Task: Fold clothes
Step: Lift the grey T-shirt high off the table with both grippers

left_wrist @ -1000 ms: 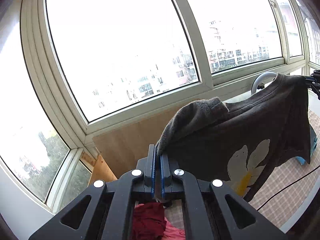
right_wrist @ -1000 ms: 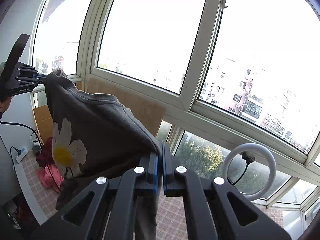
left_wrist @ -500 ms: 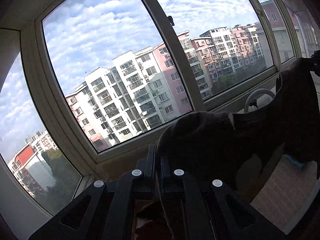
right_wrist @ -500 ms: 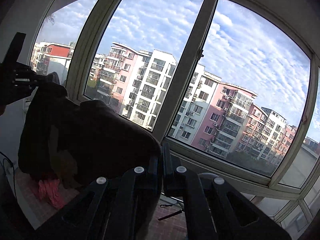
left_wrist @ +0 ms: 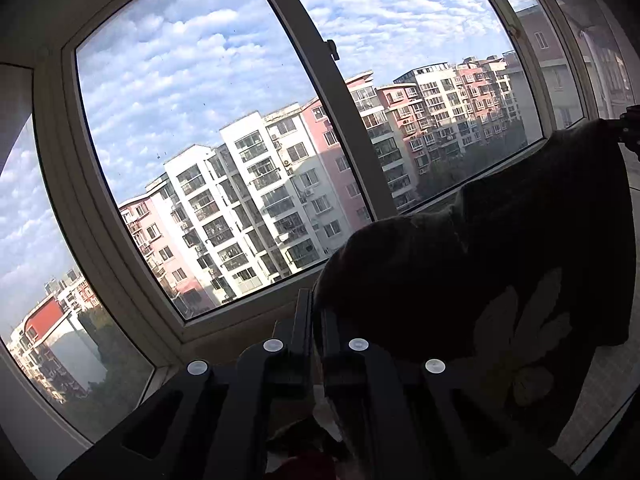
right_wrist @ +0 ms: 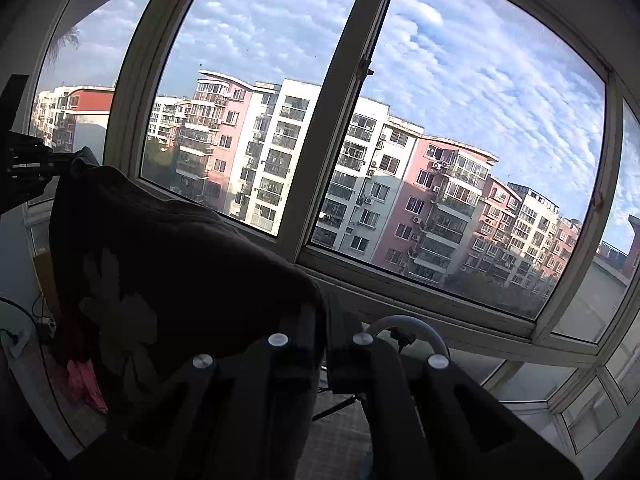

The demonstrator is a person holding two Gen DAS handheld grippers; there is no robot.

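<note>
T-shirt (left_wrist: 500, 264), dark grey with pale flower print (left_wrist: 516, 328), hanging in air in front of window (left_wrist: 208, 152); strung between two handheld grippers, one per shoulder. Not resting on any surface visible here.

Left gripper (left_wrist: 318, 316): jaws pressed together, pinching a fold of shirt fabric at one shoulder; cloth bunched over right-hand finger and draped away to the right. Right gripper (right_wrist: 326, 320): jaws likewise closed on the opposite shoulder; fabric wrapped over left-hand finger, falling to the left. Each gripper also visible at far edge of the other view, at the shirt's far upper corner.

Reason for hold, as judged: shoulder-to-shoulder pinch lets gravity pull body of shirt straight, so front panel hangs spread with print facing out. Probably a shake-out or alignment step ahead of laying flat. Upper edge sags between grips and looks slack, so hands seemingly not pulled fully apart.

Below: checked surface (right_wrist: 340, 440), presumably the laying area; pink garment (right_wrist: 86, 384) and something dark red (left_wrist: 308, 464) lying low, apart from the held shirt. Ring light (right_wrist: 408, 332) beyond right gripper, near sill.

Interior heavily backlit; hem position and sleeve layout not readable. Fold itself judged not yet begun.

Risk noted: thin pinch on bunched knit could slip if hands separate sharply.
</note>
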